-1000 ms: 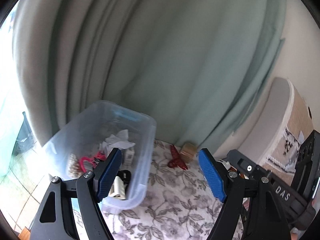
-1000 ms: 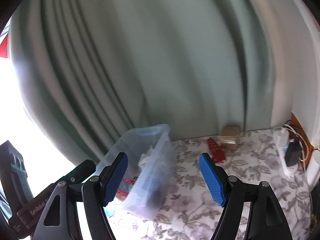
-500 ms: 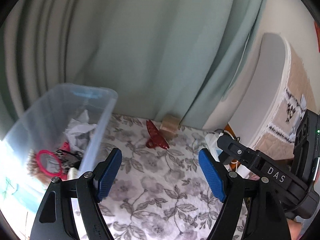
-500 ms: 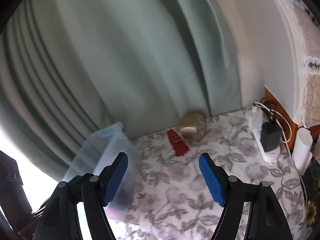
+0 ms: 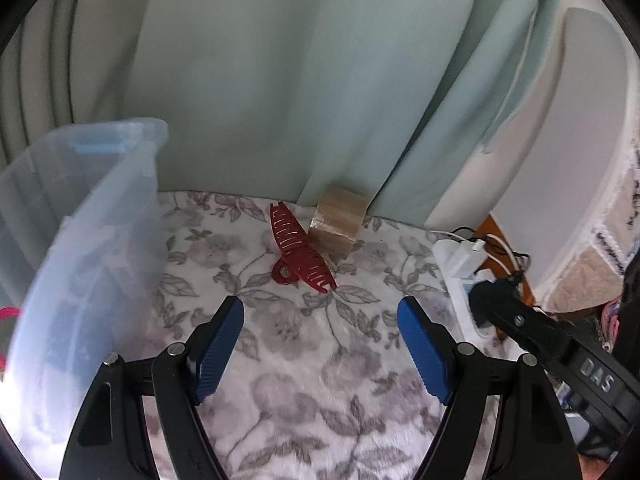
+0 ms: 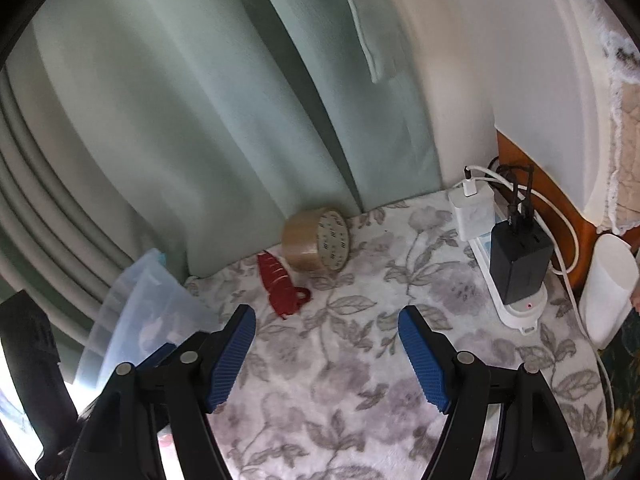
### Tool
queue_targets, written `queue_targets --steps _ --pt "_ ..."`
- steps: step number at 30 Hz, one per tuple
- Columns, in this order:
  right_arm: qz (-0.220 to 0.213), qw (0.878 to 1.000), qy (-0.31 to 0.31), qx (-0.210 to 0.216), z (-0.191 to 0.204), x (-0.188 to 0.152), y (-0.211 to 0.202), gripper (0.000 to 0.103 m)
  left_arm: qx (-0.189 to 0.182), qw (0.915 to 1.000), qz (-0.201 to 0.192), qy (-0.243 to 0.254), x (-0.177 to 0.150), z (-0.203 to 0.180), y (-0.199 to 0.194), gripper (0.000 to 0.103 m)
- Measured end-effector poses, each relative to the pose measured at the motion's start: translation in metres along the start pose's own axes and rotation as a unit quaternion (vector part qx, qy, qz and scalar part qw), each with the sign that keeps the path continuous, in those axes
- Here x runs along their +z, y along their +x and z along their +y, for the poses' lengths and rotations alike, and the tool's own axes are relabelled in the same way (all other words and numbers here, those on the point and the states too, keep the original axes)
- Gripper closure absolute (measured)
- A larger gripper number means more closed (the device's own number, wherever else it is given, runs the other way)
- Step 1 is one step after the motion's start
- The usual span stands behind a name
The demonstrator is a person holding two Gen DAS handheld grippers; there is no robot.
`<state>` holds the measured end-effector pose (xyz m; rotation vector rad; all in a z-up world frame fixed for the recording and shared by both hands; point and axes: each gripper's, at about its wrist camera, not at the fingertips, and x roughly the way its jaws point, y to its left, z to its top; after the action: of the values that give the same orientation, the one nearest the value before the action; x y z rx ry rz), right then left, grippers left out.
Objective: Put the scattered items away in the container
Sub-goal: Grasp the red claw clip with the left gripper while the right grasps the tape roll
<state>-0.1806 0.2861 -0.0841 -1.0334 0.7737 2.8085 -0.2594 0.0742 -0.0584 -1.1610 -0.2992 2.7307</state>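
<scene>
A red hair claw clip (image 5: pixel 299 255) lies on the flowered cloth, touching a roll of brown packing tape (image 5: pixel 338 219) that stands against the green curtain. Both also show in the right wrist view: the clip (image 6: pixel 280 285) and the tape roll (image 6: pixel 316 245). The clear plastic container (image 5: pixel 76 248) stands at the left, and in the right wrist view its corner (image 6: pixel 140 320) shows at the left. My left gripper (image 5: pixel 320 344) is open and empty, short of the clip. My right gripper (image 6: pixel 326 354) is open and empty, short of the clip and tape.
A white power strip (image 6: pixel 516 296) with a black charger (image 6: pixel 518 256) and a white plug (image 6: pixel 472 208) lies at the right with cables. A white cup (image 6: pixel 608 288) stands beside it. The green curtain (image 5: pixel 280 80) hangs behind. The right gripper's body (image 5: pixel 560 356) shows at the right.
Both grippers have swung right, away from the container and towards the clip and tape, which now sit nearer and more central. Both have stayed open.
</scene>
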Motion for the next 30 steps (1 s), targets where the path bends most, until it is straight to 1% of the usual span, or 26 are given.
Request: queue_targets --steps 10,17,20,23,26,27,28,30 --pt "0.015 1.000 0.009 -0.007 -0.021 0.012 0.039 0.026 0.015 0.9996 0.024 -0.004 0.012 0.004 0.079 0.023" --pt "0.026 1.000 -0.002 -0.012 -0.025 0.018 0.063 0.026 0.027 0.9990 0.034 -0.001 0.013 0.000 0.113 0.023" --pt "0.028 1.000 -0.006 -0.011 -0.025 0.020 0.071 0.026 0.036 0.9988 0.031 -0.008 0.013 0.007 0.119 0.023" --pt "0.031 0.999 -0.011 -0.008 -0.022 0.021 0.080 0.026 0.043 0.9985 0.029 -0.016 0.011 0.017 0.123 0.027" --pt "0.036 0.999 -0.017 -0.005 -0.018 0.021 0.088 0.026 0.034 0.9988 0.026 -0.025 0.012 0.026 0.123 0.035" --pt "0.037 0.999 -0.019 -0.004 -0.017 0.021 0.091 0.026 0.029 0.9990 0.023 -0.026 0.012 0.027 0.122 0.041" --pt "0.039 0.999 -0.021 -0.003 -0.015 0.021 0.094 0.026 0.027 0.9992 0.019 -0.020 0.012 0.026 0.121 0.045" --pt "0.041 0.999 -0.024 0.001 -0.012 0.021 0.099 0.026 0.026 0.9995 0.015 -0.006 0.011 0.023 0.118 0.057"
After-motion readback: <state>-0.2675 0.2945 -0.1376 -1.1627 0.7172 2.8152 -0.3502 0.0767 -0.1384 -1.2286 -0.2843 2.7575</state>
